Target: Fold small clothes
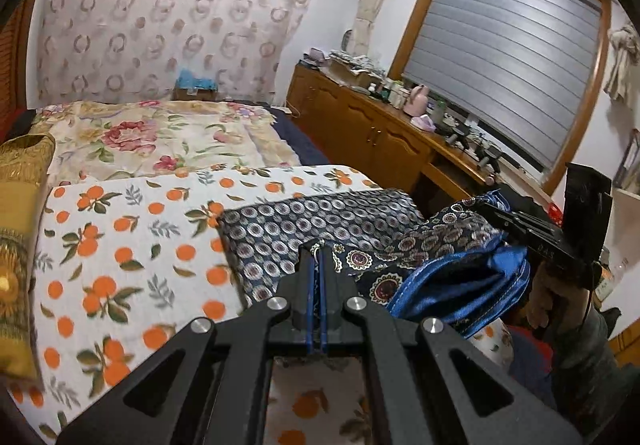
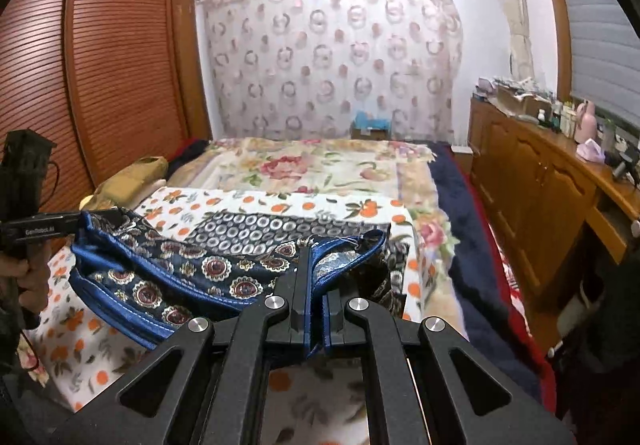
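Fingers of left gripper (image 1: 319,245) and right gripper (image 2: 310,245) are each clamped on the blue-lined patterned garment (image 2: 192,269), held above the bed (image 2: 304,165).

Garment (image 2: 192,269): glossy satin-like cloth, blue lining (image 1: 460,285) shiny. Sheet (image 1: 132,229): matt printed cloth. Grippers (image 1: 318,251) (image 2: 316,285): matt black plastic, bright metal pivot pins (image 1: 278,303). Cabinet (image 2: 532,181): glossy varnished wood. Wardrobe (image 2: 112,57): ribbed wood.
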